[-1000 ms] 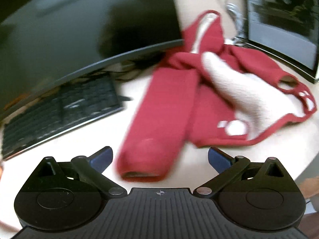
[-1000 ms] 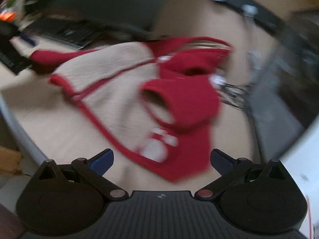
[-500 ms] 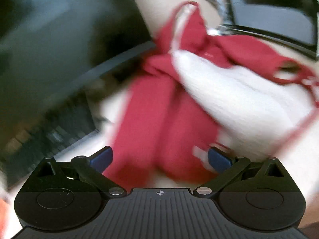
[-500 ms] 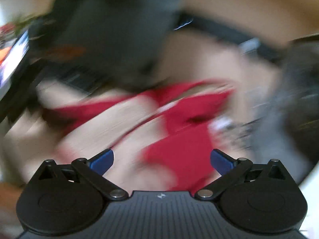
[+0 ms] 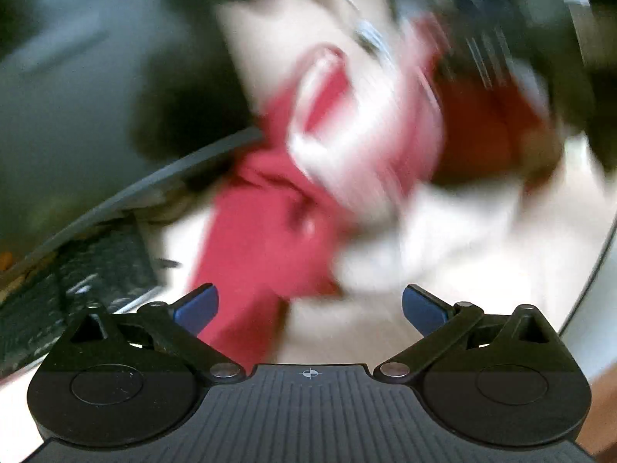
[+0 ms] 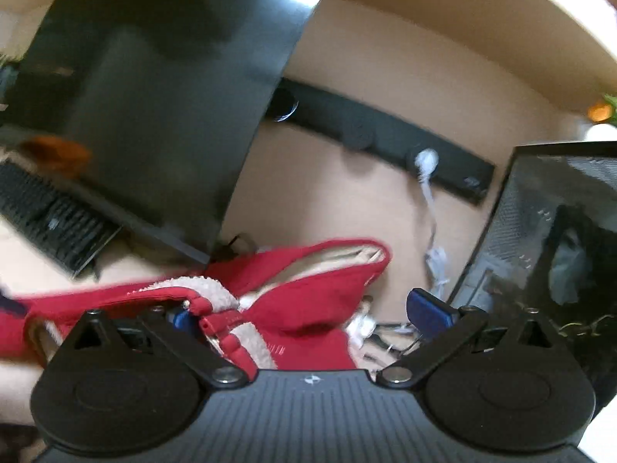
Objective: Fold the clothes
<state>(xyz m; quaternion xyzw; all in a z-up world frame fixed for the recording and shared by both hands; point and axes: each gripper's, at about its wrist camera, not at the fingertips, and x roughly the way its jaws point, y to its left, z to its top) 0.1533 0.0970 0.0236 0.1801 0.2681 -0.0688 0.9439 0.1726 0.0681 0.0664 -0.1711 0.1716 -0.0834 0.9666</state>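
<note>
A red hooded garment (image 5: 266, 239) with cream fleece lining lies crumpled on the pale desk, heavily blurred in the left wrist view. My left gripper (image 5: 308, 306) is open just in front of it, and a red sleeve runs down beside the left fingertip (image 5: 196, 305). In the right wrist view the garment (image 6: 308, 293) fills the space between the fingers of my open right gripper (image 6: 304, 314). Its red-and-cream edge drapes over the left fingertip (image 6: 181, 318) and partly hides it. The hood opening (image 6: 339, 258) lies beyond.
A dark monitor (image 6: 154, 96) stands at the left with a black keyboard (image 6: 50, 216) below it. A black power strip (image 6: 385, 139) and white cable (image 6: 428, 193) run along the back wall. A dark mesh case (image 6: 559, 250) stands close on the right.
Both grippers have moved in on the garment. The right one dropped low, so fabric now sits between its open fingers. The left view has pushed forward and is smeared by motion.
</note>
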